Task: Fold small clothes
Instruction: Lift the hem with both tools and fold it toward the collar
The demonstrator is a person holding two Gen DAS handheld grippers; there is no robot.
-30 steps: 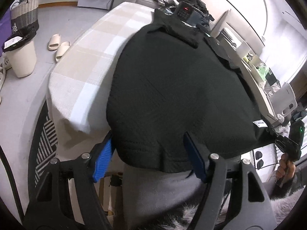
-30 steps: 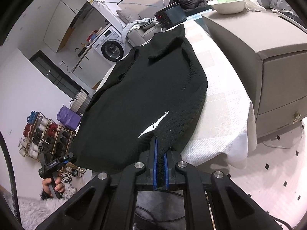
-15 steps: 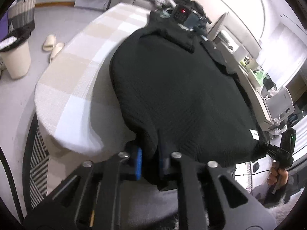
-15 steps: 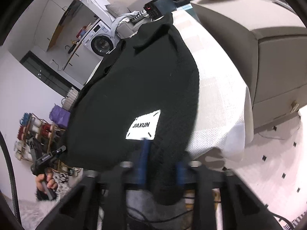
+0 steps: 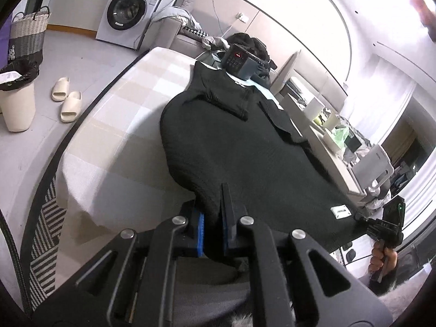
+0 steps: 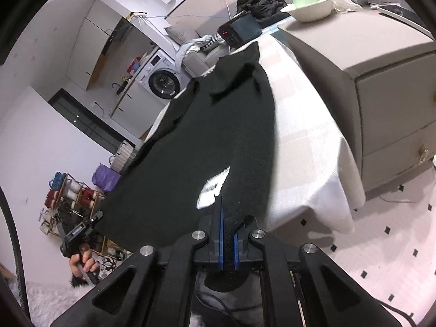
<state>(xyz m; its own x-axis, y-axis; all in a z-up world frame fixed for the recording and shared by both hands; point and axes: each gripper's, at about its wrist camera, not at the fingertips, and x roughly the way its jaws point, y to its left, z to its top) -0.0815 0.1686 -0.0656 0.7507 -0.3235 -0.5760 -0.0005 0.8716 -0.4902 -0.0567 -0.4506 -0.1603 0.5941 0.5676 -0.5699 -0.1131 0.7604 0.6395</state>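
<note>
Black knitted garment [image 5: 245,152] lies spread across the middle of both frames, on a table covered with a beige-and-white checked cloth [image 5: 114,125]. Its near hem hangs off the table edge toward the cameras.

Left gripper [image 5: 212,226], bottom centre of the left wrist view: blue-padded fingers [image 5: 201,224] pressed together on a bunched fold of the garment's near hem. Black fabric fills the gap between the pads.

Right gripper [image 6: 228,241], bottom centre of the right wrist view: blue pads close together, pinching the hem corner just below a white sewn-on label [image 6: 214,188]. The same label shows at the lower right of the left wrist view, beside the right gripper seen from outside and the hand gripping its handle.

Collar end of the garment points to the upper centre of each frame, touching or nearly touching a dark box-shaped device with a red display [image 5: 239,60].

Surroundings, left wrist view: white front-loading washing machine [image 5: 128,11] at upper left; woven grey-and-white basket [image 5: 27,35] at far left; pair of cream slippers [image 5: 66,98] on the floor below it; cream bin with black liner [image 5: 16,95] at the left edge. Right wrist view: grey-beige cabinet [image 6: 381,76] at right, just beside the table, a white bowl with green plastic [image 6: 310,2] on top.
</note>
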